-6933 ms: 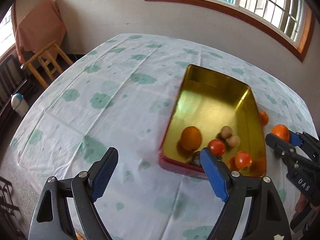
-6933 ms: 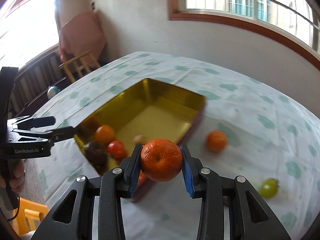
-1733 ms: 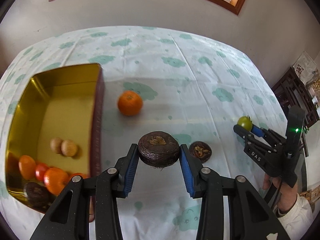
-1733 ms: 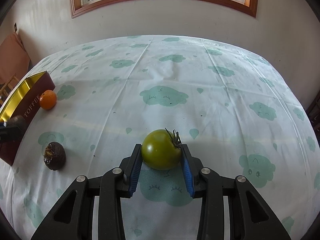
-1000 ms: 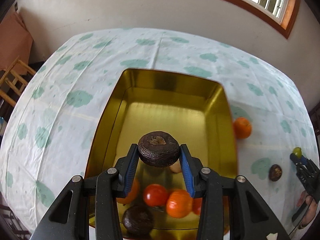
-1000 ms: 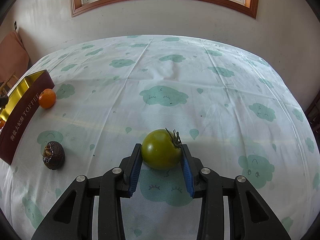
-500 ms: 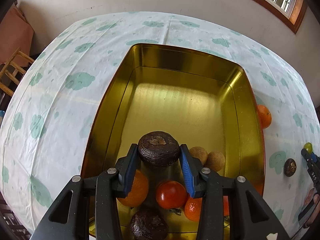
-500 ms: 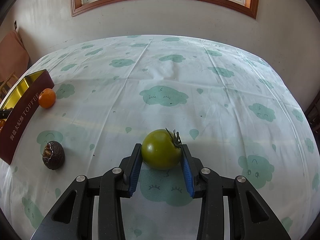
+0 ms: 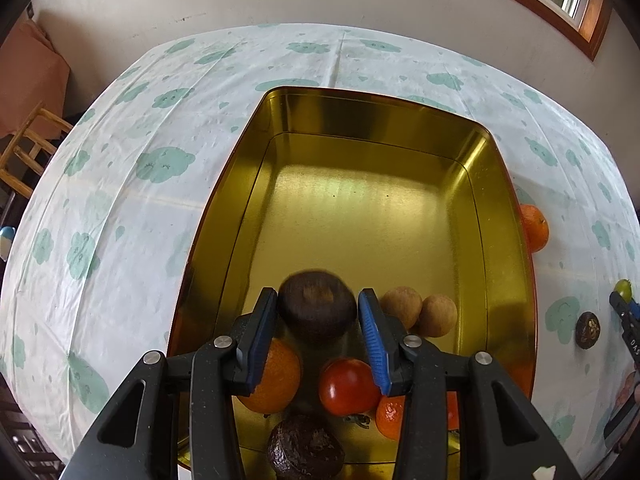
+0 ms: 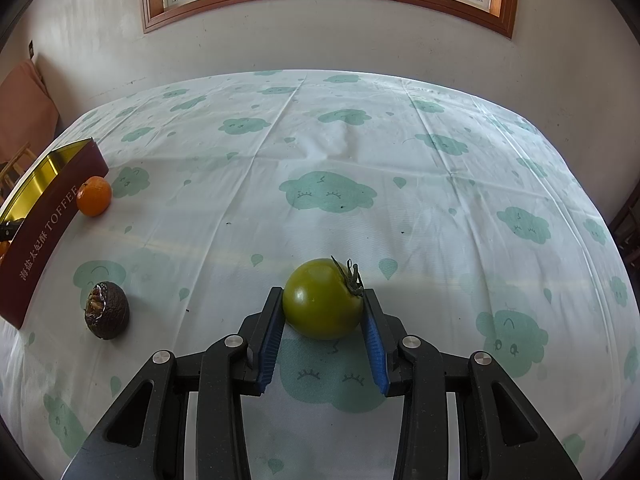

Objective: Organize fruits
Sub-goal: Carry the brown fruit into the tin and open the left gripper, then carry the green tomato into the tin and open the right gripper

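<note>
My left gripper [image 9: 318, 312] hangs over the near end of the gold tin [image 9: 372, 116]. Its jaws have parted and the dark brown fruit [image 9: 317, 307] between them looks blurred, loose in the gap. The tin holds an orange [image 9: 276, 380], a red tomato [image 9: 349, 386], another dark fruit [image 9: 306, 454] and two tan round fruits [image 9: 420, 312]. My right gripper [image 10: 323, 308] is shut on a green tomato [image 10: 322, 304] just above the tablecloth.
A tangerine [image 10: 94, 196] lies beside the tin's red "TOFFEE" wall [image 10: 44, 232]; it also shows in the left wrist view [image 9: 534, 227]. A dark wrinkled fruit [image 10: 107, 316] lies on the cloud-print cloth. A wooden chair [image 9: 24, 152] stands off the table's left.
My left gripper's jaws have opened slightly and the dark fruit has slipped lower between them, blurred in motion. The right gripper and green tomato have stayed in place.
</note>
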